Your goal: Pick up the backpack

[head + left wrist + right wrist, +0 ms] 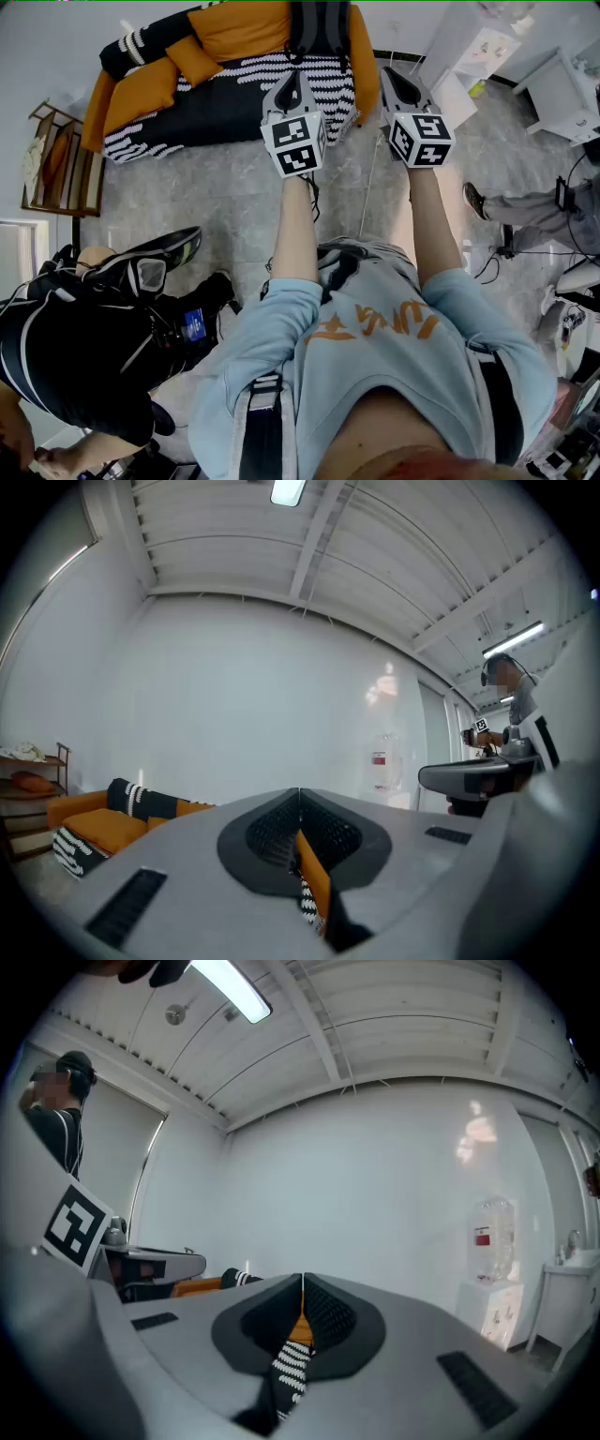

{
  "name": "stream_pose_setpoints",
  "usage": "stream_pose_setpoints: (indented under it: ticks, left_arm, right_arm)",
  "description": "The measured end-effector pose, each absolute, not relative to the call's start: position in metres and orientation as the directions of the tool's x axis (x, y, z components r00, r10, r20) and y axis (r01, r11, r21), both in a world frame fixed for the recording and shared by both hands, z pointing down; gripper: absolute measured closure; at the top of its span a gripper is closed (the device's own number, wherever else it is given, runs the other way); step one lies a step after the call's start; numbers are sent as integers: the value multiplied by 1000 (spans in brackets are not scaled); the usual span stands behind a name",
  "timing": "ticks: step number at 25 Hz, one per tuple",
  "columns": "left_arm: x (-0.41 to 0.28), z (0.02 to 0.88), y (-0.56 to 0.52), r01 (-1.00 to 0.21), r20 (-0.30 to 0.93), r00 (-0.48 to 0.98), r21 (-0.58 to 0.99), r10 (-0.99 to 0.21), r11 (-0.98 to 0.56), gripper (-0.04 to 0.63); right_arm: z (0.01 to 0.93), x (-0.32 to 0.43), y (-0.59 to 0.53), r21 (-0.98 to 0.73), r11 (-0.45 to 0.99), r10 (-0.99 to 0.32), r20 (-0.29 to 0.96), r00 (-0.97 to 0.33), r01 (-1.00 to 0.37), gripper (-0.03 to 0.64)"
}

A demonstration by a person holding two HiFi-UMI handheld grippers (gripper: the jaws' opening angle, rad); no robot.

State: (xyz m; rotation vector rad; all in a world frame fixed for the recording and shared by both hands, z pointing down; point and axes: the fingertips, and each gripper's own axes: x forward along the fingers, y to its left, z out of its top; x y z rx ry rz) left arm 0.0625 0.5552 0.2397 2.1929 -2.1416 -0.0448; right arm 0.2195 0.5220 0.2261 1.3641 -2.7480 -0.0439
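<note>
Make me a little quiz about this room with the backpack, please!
1. True or false: the left tool and the right tool both have their jaws shut.
2. Where is the backpack? A) on the sofa B) on the floor C) held in a tool
3. Fill in: the striped blanket on the sofa is black and ____.
Key: 1 true; 2 A; 3 white.
</note>
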Motion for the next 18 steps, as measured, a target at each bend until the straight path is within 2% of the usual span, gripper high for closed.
stream_pose_setpoints:
  ticks: [9, 18]
  left_arm:
    - [56, 239, 555, -990, 14, 75, 121, -997, -73, 572]
    - [38, 248, 555, -993, 56, 32, 117, -998, -25, 572]
  right_arm:
    - [221, 212, 520, 7, 605, -796, 9, -605, -796, 589]
    - [239, 197, 520, 36, 633, -773, 96, -628, -774, 589]
